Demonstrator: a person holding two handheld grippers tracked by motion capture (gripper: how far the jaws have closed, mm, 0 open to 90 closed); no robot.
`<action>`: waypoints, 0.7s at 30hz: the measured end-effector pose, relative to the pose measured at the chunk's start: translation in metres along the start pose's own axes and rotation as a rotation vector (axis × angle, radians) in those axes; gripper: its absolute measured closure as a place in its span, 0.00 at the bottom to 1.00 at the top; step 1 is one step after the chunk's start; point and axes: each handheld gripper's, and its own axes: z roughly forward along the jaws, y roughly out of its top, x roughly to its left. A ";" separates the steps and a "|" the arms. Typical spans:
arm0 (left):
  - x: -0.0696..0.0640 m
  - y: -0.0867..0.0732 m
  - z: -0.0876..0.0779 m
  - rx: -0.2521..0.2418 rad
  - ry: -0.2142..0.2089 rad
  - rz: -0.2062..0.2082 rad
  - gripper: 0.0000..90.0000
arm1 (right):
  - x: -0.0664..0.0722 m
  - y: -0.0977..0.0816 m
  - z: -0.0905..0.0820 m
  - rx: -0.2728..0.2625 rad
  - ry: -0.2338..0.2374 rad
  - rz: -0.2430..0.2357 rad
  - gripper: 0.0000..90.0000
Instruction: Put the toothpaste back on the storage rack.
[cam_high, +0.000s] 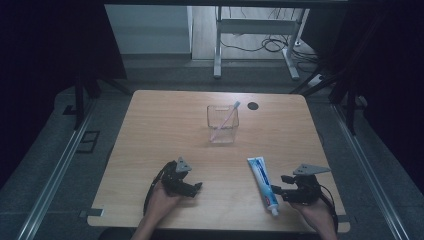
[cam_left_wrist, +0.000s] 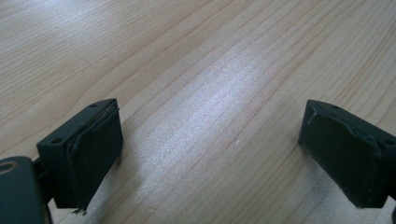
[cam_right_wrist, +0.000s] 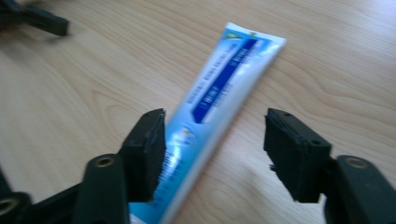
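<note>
Your right gripper (cam_right_wrist: 215, 149) straddles the tube (cam_right_wrist: 224, 93), jaws part open, one pad touching; your left gripper (cam_left_wrist: 210, 154) gapes wide, empty

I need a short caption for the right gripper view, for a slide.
Right gripper with its jaws apart over a blue-and-white toothpaste tube lying on the wooden table.

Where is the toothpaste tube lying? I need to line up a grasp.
In the high view the toothpaste tube lies flat on the table, near right, beside the right gripper, in front of the clear cup.
</note>
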 end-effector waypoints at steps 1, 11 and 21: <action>0.000 0.000 0.000 0.000 0.000 0.000 0.07 | 0.002 0.001 0.000 -0.001 0.012 -0.005 0.50; 0.000 0.000 0.000 0.001 0.000 0.001 0.07 | 0.028 0.011 0.008 0.040 0.135 -0.054 0.82; 0.000 0.000 0.000 0.000 0.000 0.000 0.07 | 0.038 0.003 0.024 0.105 0.176 -0.063 0.88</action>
